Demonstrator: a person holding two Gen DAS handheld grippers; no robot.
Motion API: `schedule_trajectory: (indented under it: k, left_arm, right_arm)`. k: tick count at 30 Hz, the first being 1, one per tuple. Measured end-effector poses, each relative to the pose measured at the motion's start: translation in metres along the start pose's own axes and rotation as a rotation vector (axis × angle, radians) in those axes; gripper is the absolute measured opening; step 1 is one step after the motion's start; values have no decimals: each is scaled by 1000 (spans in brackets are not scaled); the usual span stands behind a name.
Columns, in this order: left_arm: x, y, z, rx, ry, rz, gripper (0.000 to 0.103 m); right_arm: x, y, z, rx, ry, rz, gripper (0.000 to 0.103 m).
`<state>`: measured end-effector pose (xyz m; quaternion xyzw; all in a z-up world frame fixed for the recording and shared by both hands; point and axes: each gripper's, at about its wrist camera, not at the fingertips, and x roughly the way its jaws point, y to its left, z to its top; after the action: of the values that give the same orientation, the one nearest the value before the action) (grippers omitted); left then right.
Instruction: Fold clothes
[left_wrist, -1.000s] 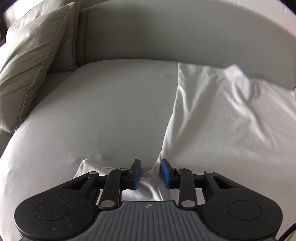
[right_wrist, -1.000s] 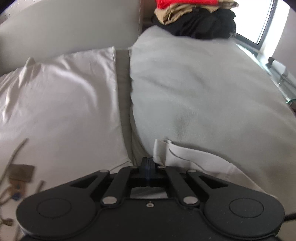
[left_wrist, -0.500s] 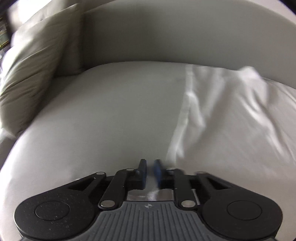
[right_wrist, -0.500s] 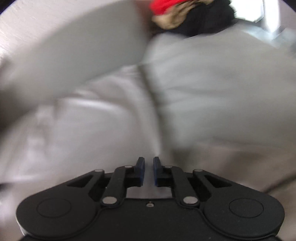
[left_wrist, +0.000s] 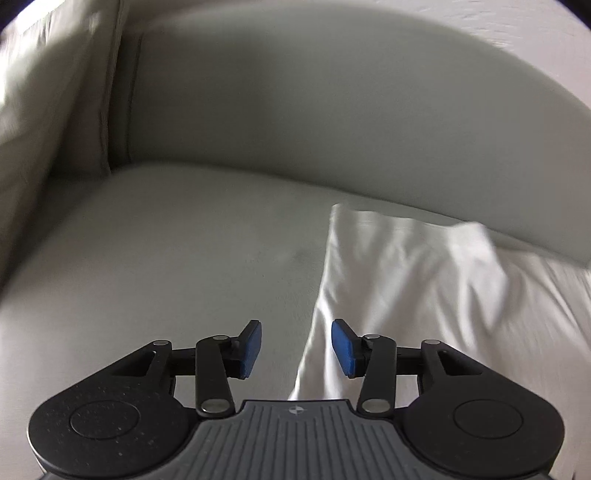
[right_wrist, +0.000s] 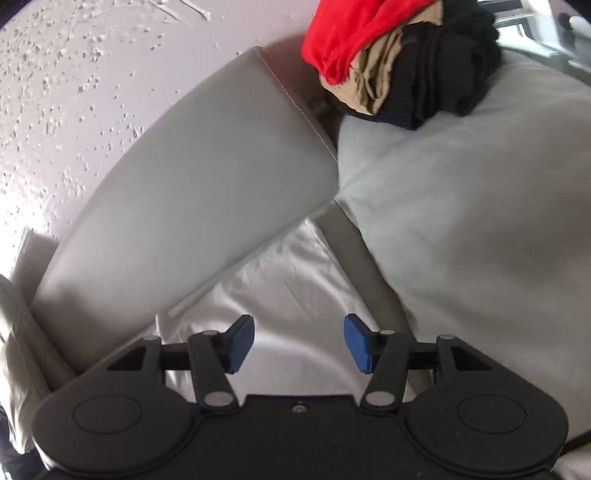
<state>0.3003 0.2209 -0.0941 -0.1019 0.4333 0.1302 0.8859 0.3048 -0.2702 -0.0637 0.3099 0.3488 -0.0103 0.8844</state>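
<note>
A white garment (left_wrist: 424, 291) lies flat on the grey sofa seat (left_wrist: 177, 258); its left edge runs down under my left gripper. My left gripper (left_wrist: 295, 347) is open and empty, hovering over that edge. The same garment shows in the right wrist view (right_wrist: 295, 280), reaching up to the sofa backrest (right_wrist: 192, 206). My right gripper (right_wrist: 299, 345) is open and empty above the garment's far right part. A pile of red, tan and black clothes (right_wrist: 402, 59) sits on the far end of the right cushion.
A beige pillow (left_wrist: 48, 103) leans in the sofa's left corner. A large grey cushion (right_wrist: 480, 229) lies right of the garment, with a darker gap (right_wrist: 362, 258) between them. A textured wall (right_wrist: 92, 55) rises behind the backrest.
Both grippers let go of the white garment and opened wide. They rose and tilted toward the backrest; the right one swung so the backrest and wall fill its view.
</note>
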Motion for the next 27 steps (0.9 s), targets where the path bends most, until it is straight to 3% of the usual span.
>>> schedule_trajectory:
  k: [3, 5, 7, 10, 13, 15, 19, 20, 21, 25, 27]
  left_arm:
    - [39, 13, 16, -109, 58, -45, 43]
    - [56, 16, 27, -129, 56, -91, 44]
    - [63, 12, 39, -105, 30, -121, 49]
    - [76, 6, 58, -65, 21, -193, 51]
    - [89, -9, 71, -2, 22, -201, 43]
    - [96, -23, 74, 43, 21, -185, 26]
    - [98, -52, 73, 146, -12, -144, 5]
    - [96, -59, 70, 176, -29, -112, 5]
    - [94, -67, 66, 217, -48, -69, 5]
    - [89, -103, 53, 416, -157, 150, 5]
    - [97, -107, 52, 420, -151, 183, 6]
  right_arm:
    - [41, -9, 14, 14, -3, -13, 53]
    - [69, -17, 25, 55, 2, -21, 53]
    - [92, -26, 35, 79, 7, -17, 52]
    - [121, -39, 46, 117, 12, 63, 44]
    - [140, -44, 52, 157, 9, 157, 42]
    - [147, -37, 55, 94, 8, 151, 37]
    - [150, -18, 50, -86, -11, 84, 27]
    - [149, -13, 47, -134, -20, 59, 22]
    - [148, -8, 43, -183, -30, 34, 4]
    - [132, 10, 32, -306, -190, -93, 4]
    - [133, 12, 31, -316, -225, -155, 3]
